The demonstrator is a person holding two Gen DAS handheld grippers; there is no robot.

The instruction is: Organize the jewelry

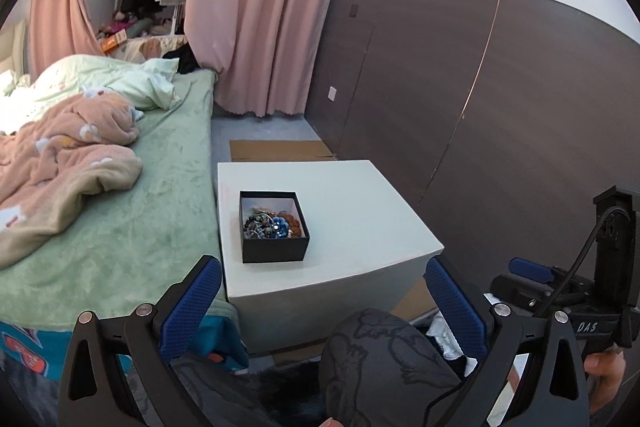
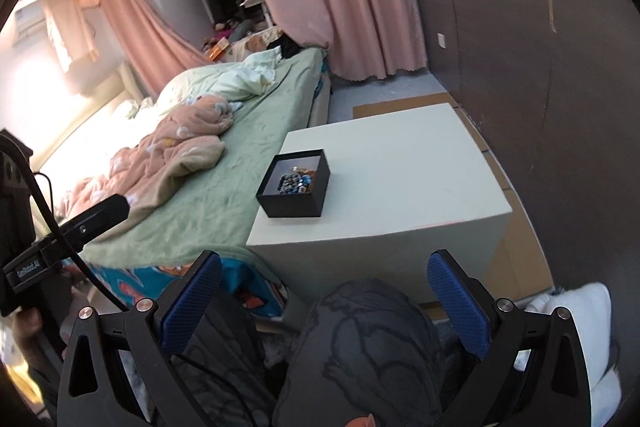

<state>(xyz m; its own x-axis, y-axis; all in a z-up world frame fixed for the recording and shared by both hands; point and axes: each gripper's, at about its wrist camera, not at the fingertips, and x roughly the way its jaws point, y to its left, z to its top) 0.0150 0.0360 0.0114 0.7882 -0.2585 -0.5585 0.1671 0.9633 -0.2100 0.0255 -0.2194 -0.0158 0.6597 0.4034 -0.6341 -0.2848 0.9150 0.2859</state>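
A small black cardboard box (image 1: 275,227) with no lid stands on the flat top of a white block-shaped desk (image 1: 360,211), toward the edge that faces the bed. Inside the box lies a tangled heap of beaded jewelry (image 1: 270,221) in blue, dark and orange-brown tones; single pieces cannot be told apart. In the right wrist view the same black box (image 2: 294,189) sits near the desk's (image 2: 400,167) corner closest to the bed, with the beads (image 2: 296,181) bunched at its middle.

The left tongs (image 1: 322,303) are spread wide, their blue textured pads (image 1: 192,307) far apart and holding nothing, held back from the desk above a knee in dark grey patterned trousers (image 1: 380,355). The right tongs (image 2: 324,301) are likewise spread wide and empty, also short of the desk and over the same trousers (image 2: 360,347). Each view catches the other black handset at its edge, gripped by a hand (image 1: 604,371).

Just beside the desk is a bed with a pale green sheet (image 1: 140,187), carrying a rumpled pink fleece blanket (image 1: 60,155). Pink curtains (image 1: 256,7) hang beyond it, and a dark brown panelled wall (image 1: 460,87) runs along the other side. Flattened brown cardboard (image 1: 280,149) lies on the floor behind the desk.
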